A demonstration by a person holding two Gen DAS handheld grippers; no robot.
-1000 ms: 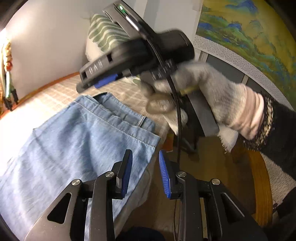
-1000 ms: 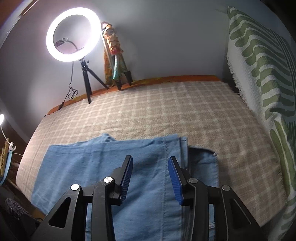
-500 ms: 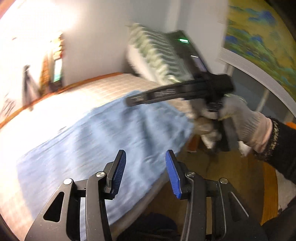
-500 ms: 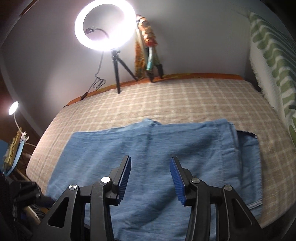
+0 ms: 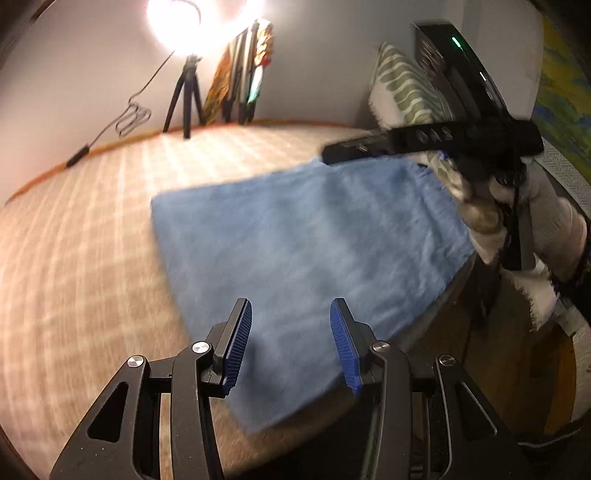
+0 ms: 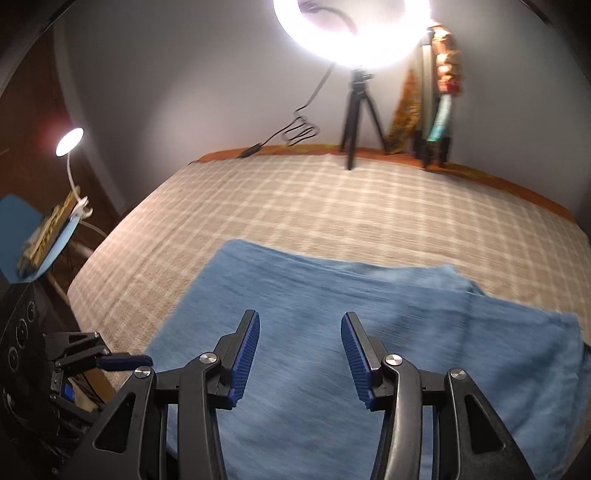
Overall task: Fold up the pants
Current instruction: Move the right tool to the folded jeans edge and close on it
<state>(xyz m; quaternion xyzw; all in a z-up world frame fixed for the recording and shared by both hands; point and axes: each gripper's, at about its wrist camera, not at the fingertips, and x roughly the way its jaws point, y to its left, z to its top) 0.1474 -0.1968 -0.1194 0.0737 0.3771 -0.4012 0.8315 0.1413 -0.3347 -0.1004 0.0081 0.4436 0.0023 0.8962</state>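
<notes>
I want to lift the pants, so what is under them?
The pants lie flat on a checked bedcover, which shows all around them. Whatever lies directly beneath the denim is covered and cannot be seen.

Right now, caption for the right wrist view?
Open right tool hovering over folded light-blue denim pants on checked beige bedspread.

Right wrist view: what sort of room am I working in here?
Probably a bedroom set up for filming: the pants lie on a checked bedspread, a ring light stands behind, and a pillow sits at one end.
</notes>
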